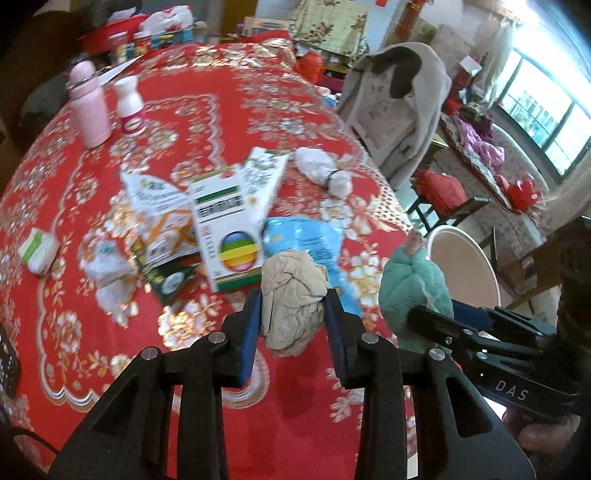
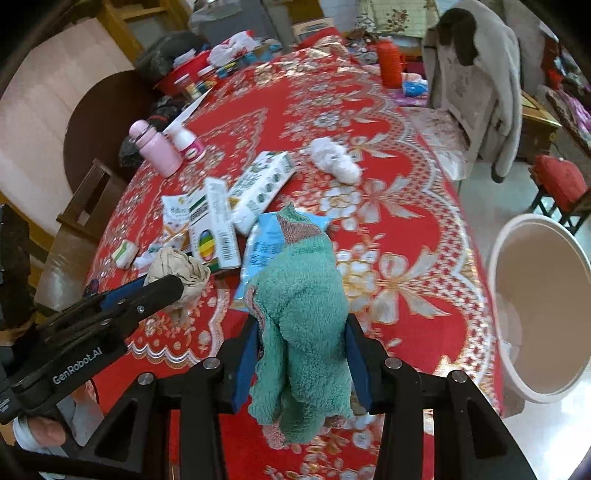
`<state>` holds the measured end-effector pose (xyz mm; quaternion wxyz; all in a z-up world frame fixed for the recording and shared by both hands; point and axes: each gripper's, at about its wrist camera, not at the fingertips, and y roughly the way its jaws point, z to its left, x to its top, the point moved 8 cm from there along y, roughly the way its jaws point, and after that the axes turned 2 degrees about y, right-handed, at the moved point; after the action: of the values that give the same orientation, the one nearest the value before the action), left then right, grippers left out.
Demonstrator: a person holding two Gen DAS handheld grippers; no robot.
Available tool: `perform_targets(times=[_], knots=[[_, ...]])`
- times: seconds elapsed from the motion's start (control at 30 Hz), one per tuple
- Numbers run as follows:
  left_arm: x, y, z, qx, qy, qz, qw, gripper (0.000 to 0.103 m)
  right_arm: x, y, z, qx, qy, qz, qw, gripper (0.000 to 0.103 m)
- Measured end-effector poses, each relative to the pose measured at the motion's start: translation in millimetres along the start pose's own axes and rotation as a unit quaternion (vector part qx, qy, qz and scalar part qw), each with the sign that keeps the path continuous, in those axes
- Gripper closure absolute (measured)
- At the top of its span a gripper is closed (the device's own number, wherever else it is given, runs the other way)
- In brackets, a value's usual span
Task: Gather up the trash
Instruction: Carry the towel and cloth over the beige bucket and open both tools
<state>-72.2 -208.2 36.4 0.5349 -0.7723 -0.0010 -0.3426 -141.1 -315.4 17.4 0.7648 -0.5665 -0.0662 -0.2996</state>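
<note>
The left claw [image 1: 293, 312] pinches a crumpled beige paper wad [image 1: 291, 299] above the counter [image 1: 207, 110]; the right claw [image 2: 301, 349] grips a green fleece cloth [image 2: 301, 314]. The bin [image 2: 546, 306] stands beyond the counter's edge, so a loose pinch risks dropping the light wad short.

We list: a round table under a red floral tablecloth [image 1: 207, 110]; a chair draped with a grey coat [image 2: 476, 85] beside it; red-cushioned stools [image 2: 561, 181] on a pale glossy floor [image 2: 491, 195]; a bright window [image 1: 546, 107] at right; a wooden shelf [image 2: 125, 14] behind.
</note>
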Motion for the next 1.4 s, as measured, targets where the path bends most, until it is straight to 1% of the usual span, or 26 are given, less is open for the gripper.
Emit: perform_targets(times=[0.27,0.53,0.77,0.93,1.0,1.2,1.27,1.3,1.37,1.4], knots=[[11.9,13.8,-44.6,-0.023,0.033,0.004,0.9992,0.072,4.1,-21.8,-40.7,-0.020,0.033,-0.019,0.999,0.060],[19.9,32.0,-100.9,-0.056,0.068,0.015,0.9960,0.072,1.8,-45.2,-98.5,-0.050,0.079,-0.033,0.995,0.060],[26.6,54.8,-153.3,-0.089,0.093,0.031,0.9913,0.072,-0.4,-62.1,-157.1,-0.082,0.123,-0.042,0.988,0.060],[31.2,73.0,-191.5,-0.109,0.111,0.043,0.9870,0.072,-2.9,-70.0,-201.8,-0.103,0.158,-0.043,0.981,0.060],[31.3,81.7,-203.2,-0.114,0.114,0.050,0.9857,0.072,-3.7,-72.2,-219.4,-0.111,0.169,-0.041,0.978,0.060],[29.9,111.1,-233.9,-0.137,0.113,0.074,0.9814,0.071,-6.0,-71.8,-255.9,-0.124,0.193,-0.034,0.973,0.060],[29.9,120.9,-242.0,-0.142,0.110,0.080,0.9804,0.066,-6.3,-70.4,-265.6,-0.126,0.199,-0.032,0.971,0.060],[29.5,124.2,-245.7,-0.145,0.110,0.083,0.9798,0.065,-6.0,-69.2,-270.1,-0.127,0.203,-0.030,0.971,0.055],[28.9,132.3,-252.9,-0.147,0.110,0.090,0.9788,0.057,-5.8,-66.8,-276.8,-0.131,0.210,-0.028,0.968,0.052],[28.9,134.5,-254.8,-0.150,0.110,0.092,0.9784,0.054,-5.8,-67.1,-282.7,-0.136,0.214,-0.029,0.967,0.052]])
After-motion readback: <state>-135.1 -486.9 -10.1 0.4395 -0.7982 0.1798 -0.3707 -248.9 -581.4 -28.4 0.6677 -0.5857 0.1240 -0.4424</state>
